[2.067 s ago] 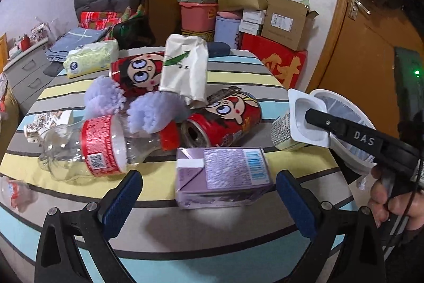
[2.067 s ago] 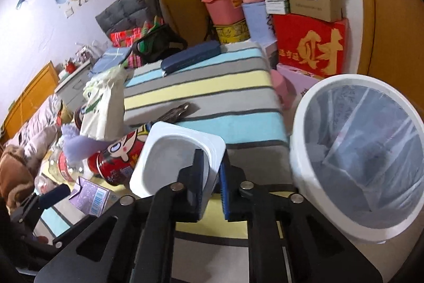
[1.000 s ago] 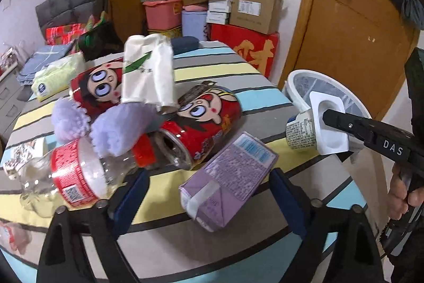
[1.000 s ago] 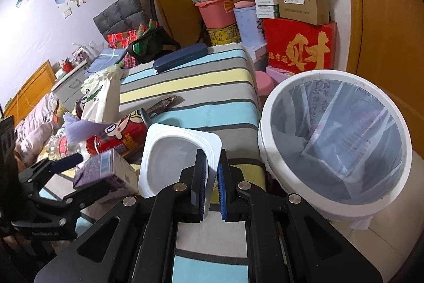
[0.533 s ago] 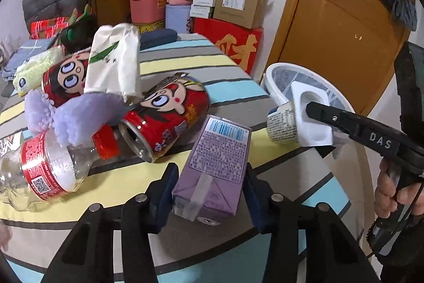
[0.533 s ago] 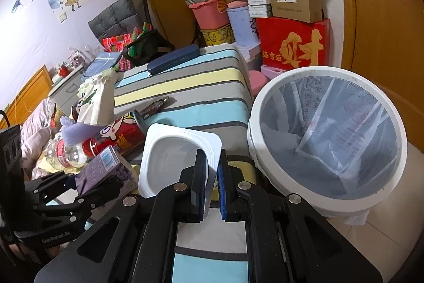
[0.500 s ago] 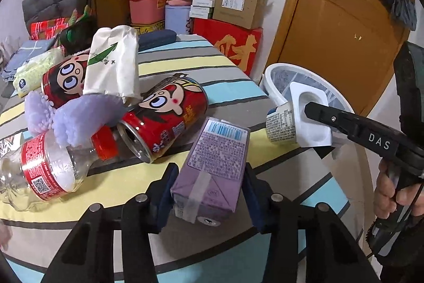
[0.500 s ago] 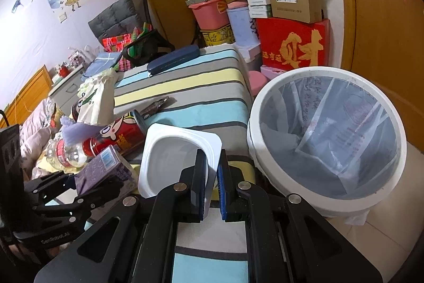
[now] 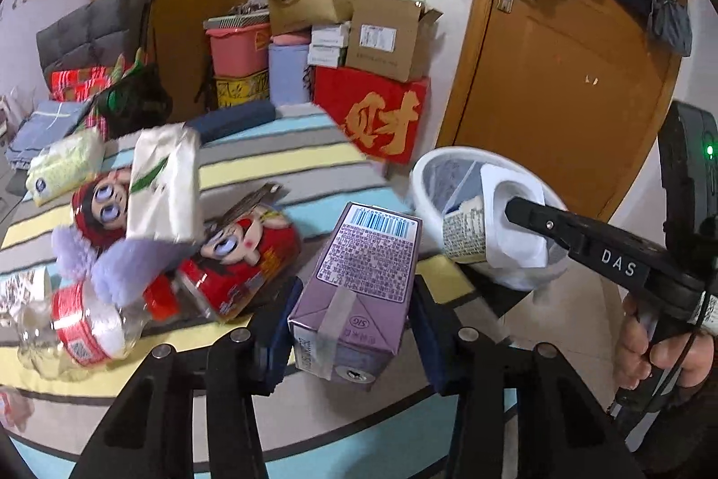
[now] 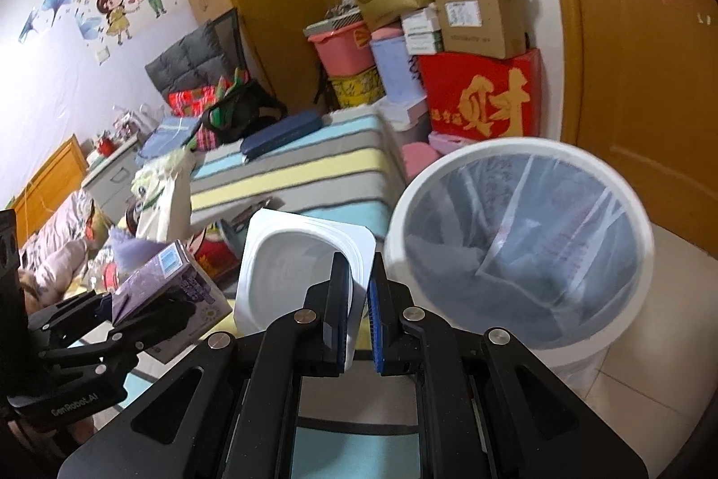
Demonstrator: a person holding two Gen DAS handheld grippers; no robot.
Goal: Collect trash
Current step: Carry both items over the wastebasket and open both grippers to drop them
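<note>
Left gripper [image 9: 350, 326] fingers, wide apart before, now clamp the purple carton [image 9: 359, 290]; right gripper [image 10: 357, 315] fingers still pinch the yogurt cup [image 10: 296, 259]

A purple drink carton [image 9: 363, 277] is clamped barcode-up, lifted off the striped tabletop [image 9: 278, 160]. A white, empty yogurt cup [image 10: 305, 254] is pinched by its rim beside the white lined bin [image 10: 516, 250].

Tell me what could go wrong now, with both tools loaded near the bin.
1. The right tool pinches only the thin rim of the white yogurt cup, so it could slip out before it clears the rim of the white bin.
2. The left tool clamps the purple carton near its base, so it may pivot.
3. The two tools could bump over the bin.
</note>
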